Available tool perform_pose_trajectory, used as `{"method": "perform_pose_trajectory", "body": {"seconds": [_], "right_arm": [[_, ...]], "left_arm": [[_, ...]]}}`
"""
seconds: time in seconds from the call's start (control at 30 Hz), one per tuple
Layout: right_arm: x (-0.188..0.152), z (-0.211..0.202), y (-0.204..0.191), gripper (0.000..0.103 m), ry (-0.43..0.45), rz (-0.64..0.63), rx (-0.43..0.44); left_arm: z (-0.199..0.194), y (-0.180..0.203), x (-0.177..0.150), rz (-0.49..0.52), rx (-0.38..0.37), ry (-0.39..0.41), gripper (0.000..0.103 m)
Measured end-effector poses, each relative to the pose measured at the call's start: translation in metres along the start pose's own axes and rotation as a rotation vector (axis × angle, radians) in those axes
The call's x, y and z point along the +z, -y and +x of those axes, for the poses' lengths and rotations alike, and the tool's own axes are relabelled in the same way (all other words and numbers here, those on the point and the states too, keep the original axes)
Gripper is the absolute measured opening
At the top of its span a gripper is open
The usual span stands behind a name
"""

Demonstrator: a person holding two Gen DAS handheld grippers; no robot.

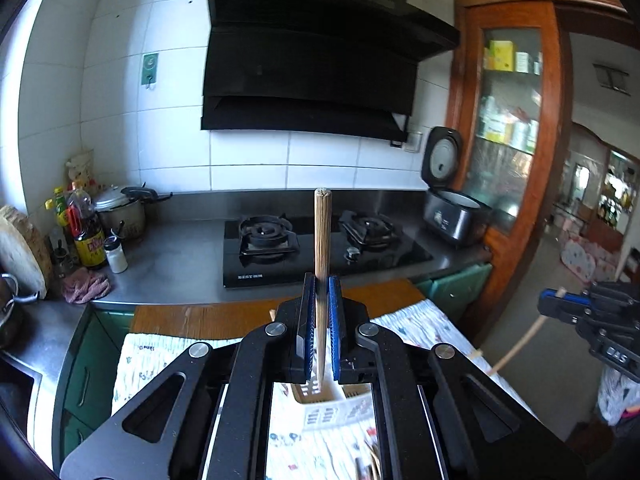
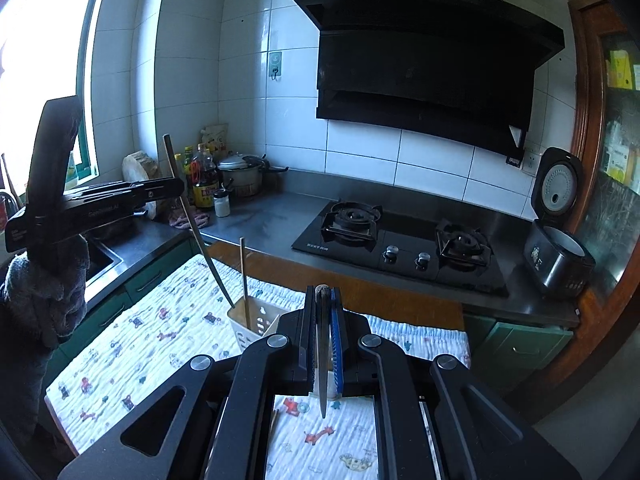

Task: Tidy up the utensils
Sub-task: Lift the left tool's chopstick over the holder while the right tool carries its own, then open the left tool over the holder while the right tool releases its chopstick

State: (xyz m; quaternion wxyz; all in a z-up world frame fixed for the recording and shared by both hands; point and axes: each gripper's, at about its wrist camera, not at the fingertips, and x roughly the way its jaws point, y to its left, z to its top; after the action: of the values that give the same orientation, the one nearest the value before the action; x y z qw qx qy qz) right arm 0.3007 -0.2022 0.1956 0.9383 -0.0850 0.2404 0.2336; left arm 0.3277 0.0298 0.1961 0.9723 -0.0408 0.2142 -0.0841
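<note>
My left gripper (image 1: 321, 280) is shut on a light wooden chopstick (image 1: 322, 232) held upright; its lower tip reaches the white slotted utensil holder (image 1: 320, 394) below the fingers. In the right wrist view that same chopstick (image 2: 196, 228) slants down into the holder (image 2: 256, 322), where another chopstick (image 2: 243, 280) stands. My right gripper (image 2: 323, 292) is shut on a dark chopstick (image 2: 322, 360), held over the patterned cloth. It also shows at the right edge of the left wrist view (image 1: 560, 304), holding a pale stick.
A patterned cloth (image 2: 160, 332) covers the wooden table (image 2: 400, 300). Behind stand a steel counter with a gas hob (image 2: 400, 248), an open rice cooker (image 2: 560, 256), bottles (image 2: 204, 184), a pot (image 2: 240, 176) and a sink (image 2: 100, 260). More chopsticks (image 1: 374, 462) lie on the cloth.
</note>
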Motion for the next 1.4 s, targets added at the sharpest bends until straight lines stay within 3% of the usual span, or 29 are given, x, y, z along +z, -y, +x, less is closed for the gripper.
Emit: {"method": "perform_pose_trajectory", "body": {"seconds": [0.47, 0.73, 1.03, 1.13, 1.17, 1.2, 1.4], "right_arm": [[0.022, 0.049, 0.015, 0.007, 0.093, 0.070, -0.010], [0.000, 0.096, 0.022, 0.007, 0.016, 0.098, -0.021], [-0.019, 0.115, 0.021, 0.007, -0.043, 0.101, -0.018], [-0.022, 0.115, 0.022, 0.007, -0.047, 0.103, -0.021], [-0.022, 0.113, 0.022, 0.007, -0.042, 0.104, -0.024], [-0.021, 0.111, 0.022, 0.009, -0.037, 0.105, -0.024], [-0.019, 0.086, 0.024, 0.024, 0.007, 0.112, -0.037]], "left_arm": [[0.070, -0.035, -0.042, -0.087, 0.003, -0.123, 0.005], [0.088, -0.041, -0.062, -0.086, -0.001, -0.185, 0.006], [0.089, -0.041, -0.065, -0.088, 0.000, -0.185, 0.009], [0.085, -0.039, -0.064, -0.087, -0.002, -0.169, 0.018], [0.082, -0.039, -0.063, -0.086, 0.000, -0.162, 0.025], [0.080, -0.038, -0.062, -0.083, 0.002, -0.154, 0.029], [0.055, -0.029, -0.058, -0.065, -0.007, -0.112, 0.030]]}}
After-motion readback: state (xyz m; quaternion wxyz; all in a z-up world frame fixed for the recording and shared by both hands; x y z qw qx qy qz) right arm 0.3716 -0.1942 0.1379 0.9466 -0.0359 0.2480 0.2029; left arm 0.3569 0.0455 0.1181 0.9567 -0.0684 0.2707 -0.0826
